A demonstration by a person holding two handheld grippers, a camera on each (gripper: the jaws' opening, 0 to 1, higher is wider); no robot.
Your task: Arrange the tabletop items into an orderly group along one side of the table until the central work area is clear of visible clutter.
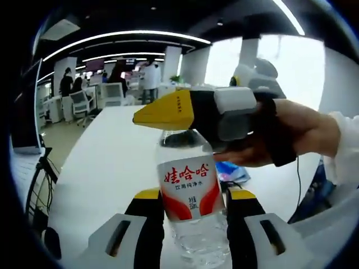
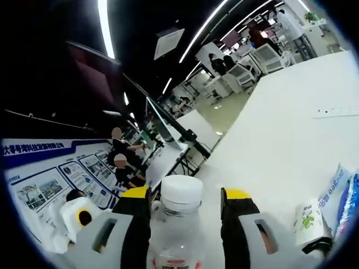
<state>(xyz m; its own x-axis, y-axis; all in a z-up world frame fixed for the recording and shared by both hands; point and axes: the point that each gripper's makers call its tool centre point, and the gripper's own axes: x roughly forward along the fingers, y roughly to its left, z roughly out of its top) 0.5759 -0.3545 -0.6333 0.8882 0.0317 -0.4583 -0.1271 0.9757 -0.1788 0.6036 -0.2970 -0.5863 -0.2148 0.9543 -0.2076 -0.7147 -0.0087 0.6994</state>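
A clear water bottle (image 1: 190, 193) with a red and white label stands upright between the yellow-tipped jaws of my left gripper (image 1: 193, 193), which press on both its sides. My right gripper (image 1: 152, 115), held by a hand, comes in from the right at the level of the bottle's top and hides the cap. In the right gripper view the white cap (image 2: 180, 193) sits between the jaws of the right gripper (image 2: 185, 195), with a small gap on each side. The white table (image 1: 106, 157) lies underneath.
A blue and white packet (image 2: 343, 196) and a small white packet with green print (image 2: 308, 221) lie on the table (image 2: 280, 129) to the right. The blue packet (image 1: 233, 171) shows behind the bottle. Office desks, chairs and people stand beyond the table's far end.
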